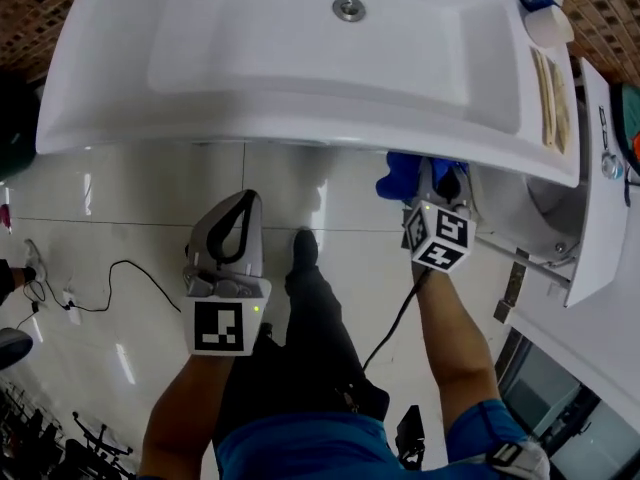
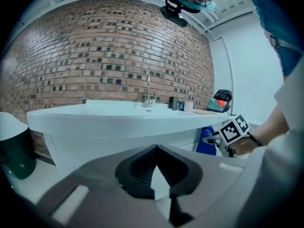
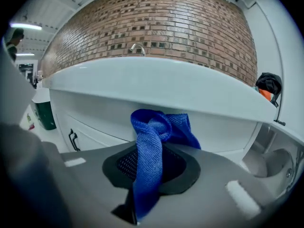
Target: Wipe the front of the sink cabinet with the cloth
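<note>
The white sink (image 1: 300,98) overhangs the white cabinet front (image 3: 95,122), which carries a black handle (image 3: 72,139). My right gripper (image 1: 430,176) is tucked under the sink's front rim on the right, shut on a blue cloth (image 3: 152,141). The cloth (image 1: 403,173) bunches out past the jaws, close to the cabinet front; I cannot tell if it touches. My left gripper (image 1: 243,200) hangs over the floor, back from the cabinet, its jaws shut with nothing between them. In the left gripper view the cabinet front (image 2: 95,146) and the cloth (image 2: 207,141) show beyond the left gripper (image 2: 156,151).
A white appliance with a round opening (image 1: 545,203) stands right of the sink. A dark green bin (image 2: 16,153) sits at the cabinet's left. A black cable (image 1: 130,273) lies on the tiled floor. The person's shoe (image 1: 305,246) is between the grippers. Small containers (image 1: 545,18) stand on the sink's right rim.
</note>
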Available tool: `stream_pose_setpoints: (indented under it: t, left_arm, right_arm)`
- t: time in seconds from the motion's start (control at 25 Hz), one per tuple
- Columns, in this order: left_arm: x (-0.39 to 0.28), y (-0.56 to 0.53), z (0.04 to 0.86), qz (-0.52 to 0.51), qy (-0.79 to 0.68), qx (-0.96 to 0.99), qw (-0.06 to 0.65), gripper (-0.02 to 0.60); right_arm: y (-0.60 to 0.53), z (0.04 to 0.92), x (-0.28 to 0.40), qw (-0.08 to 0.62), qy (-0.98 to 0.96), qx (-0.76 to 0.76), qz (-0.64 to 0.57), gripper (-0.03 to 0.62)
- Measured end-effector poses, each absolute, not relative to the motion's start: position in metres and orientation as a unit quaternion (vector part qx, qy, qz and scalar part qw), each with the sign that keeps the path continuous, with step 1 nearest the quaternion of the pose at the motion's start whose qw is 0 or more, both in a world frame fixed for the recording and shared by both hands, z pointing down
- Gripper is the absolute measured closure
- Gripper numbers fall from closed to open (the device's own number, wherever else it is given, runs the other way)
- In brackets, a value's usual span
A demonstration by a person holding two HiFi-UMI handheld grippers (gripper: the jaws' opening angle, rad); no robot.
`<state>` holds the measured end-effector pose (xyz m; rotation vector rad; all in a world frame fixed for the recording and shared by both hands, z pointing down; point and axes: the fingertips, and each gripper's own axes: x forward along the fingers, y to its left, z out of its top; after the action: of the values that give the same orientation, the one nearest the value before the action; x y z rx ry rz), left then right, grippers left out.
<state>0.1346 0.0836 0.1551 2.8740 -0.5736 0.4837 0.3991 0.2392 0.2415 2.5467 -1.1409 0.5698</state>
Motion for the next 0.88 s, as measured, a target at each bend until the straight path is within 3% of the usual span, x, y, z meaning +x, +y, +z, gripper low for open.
stream_pose_setpoints:
  t: [0.4,0.88]
  left_arm:
    - [0.085,0.053,0.176,0.168,-0.222,0.955,0.099,0.578]
    - [0.017,-0.006,0.179,0.165,-0.260,0.946,0.097,0.578]
  right_arm:
    - [0.213,0.239,0.397,0.130,-0.368,0.902,0.185,0.514]
    - [0.104,0.230,0.283,0.122,-0.456,0.866,0.163,0.514]
